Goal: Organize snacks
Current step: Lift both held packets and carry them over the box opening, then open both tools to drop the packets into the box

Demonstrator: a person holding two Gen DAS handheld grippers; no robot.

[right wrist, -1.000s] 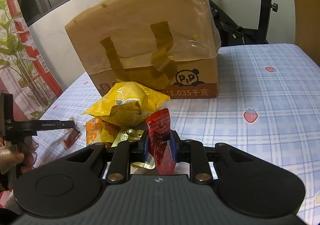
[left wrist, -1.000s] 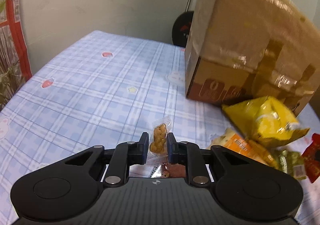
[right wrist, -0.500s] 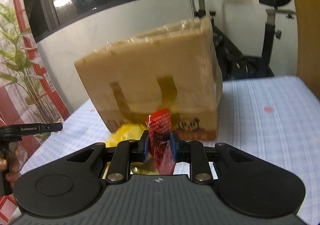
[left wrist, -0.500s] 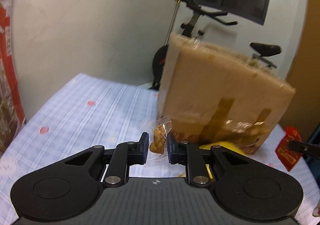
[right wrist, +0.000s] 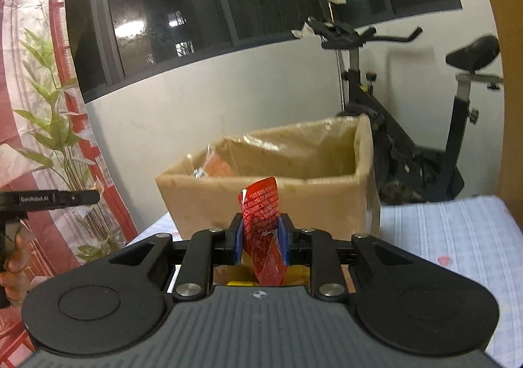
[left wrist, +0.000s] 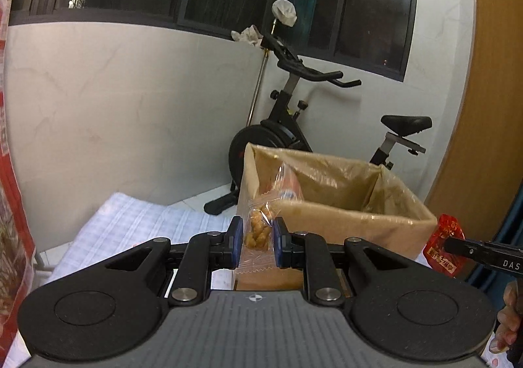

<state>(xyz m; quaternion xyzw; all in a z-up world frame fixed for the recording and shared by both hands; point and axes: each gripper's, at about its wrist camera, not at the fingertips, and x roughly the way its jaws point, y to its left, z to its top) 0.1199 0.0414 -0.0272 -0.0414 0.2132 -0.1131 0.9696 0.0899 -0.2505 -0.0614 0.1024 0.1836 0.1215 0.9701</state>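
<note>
- Left wrist view: the left gripper (left wrist: pixel 258 242), at lower centre, is clamped on a clear packet of twisted biscuits (left wrist: pixel 259 230); the open cardboard box (left wrist: pixel 343 221) behind holds an orange packet (left wrist: pixel 287 183); the right gripper's red sachet (left wrist: pixel 442 245) shows at the right edge
- Right wrist view: the right gripper (right wrist: pixel 261 242) pinches that red sachet (right wrist: pixel 263 230) at centre, before the box (right wrist: pixel 228 201); only here a plant (right wrist: pixel 59 126) at left

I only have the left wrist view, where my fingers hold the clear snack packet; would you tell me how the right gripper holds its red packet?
Observer: The right gripper has both fingers pressed on the red packet, which stands upright between them.
Operator: Is anything underneath it?
Observer: A yellow wrapper shows just below those fingers.
Operator: Where is the box from there?
Observer: The cardboard box sits straight ahead, beyond the red packet.
</note>
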